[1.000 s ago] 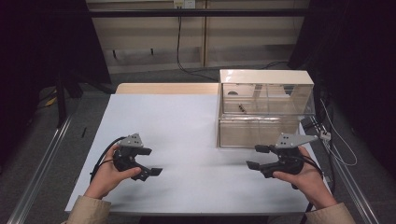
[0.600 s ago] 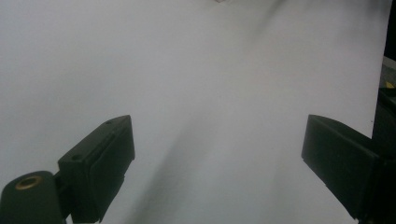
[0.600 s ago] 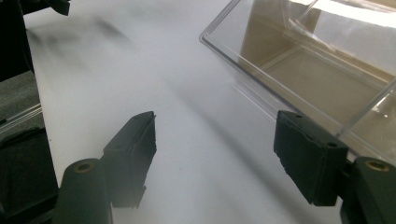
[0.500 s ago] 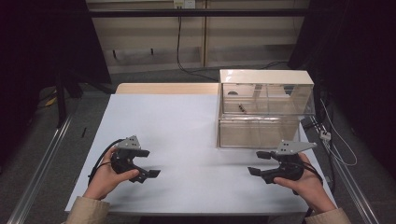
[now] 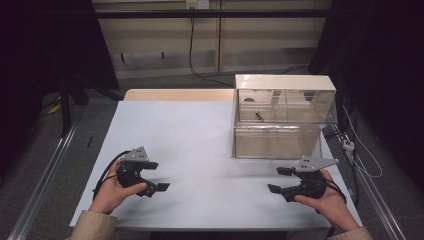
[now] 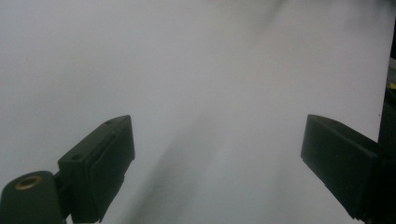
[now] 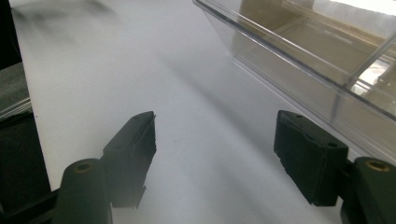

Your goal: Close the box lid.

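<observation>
The clear plastic organiser box (image 5: 280, 117) sits at about two o'clock on the white table (image 5: 190, 135), its back edge near the table's far side. It has a row of small compartments on top, one holding a tiny dark item too small to identify, and a long drawer-like front below. It looks stiff and light, likely slick-walled and a bit brittle, so I'd expect it to slide or tip if nudged high; the low drawer front or a thin divider rim seems the safest place to pinch. The right gripper (image 5: 282, 180) hovers low at five o'clock, just in front of the box, jaws spread with nothing between them. The left gripper (image 5: 155, 176) rests at seven o'clock, well apart from the box, its jaws likewise spread wide over bare table.
</observation>
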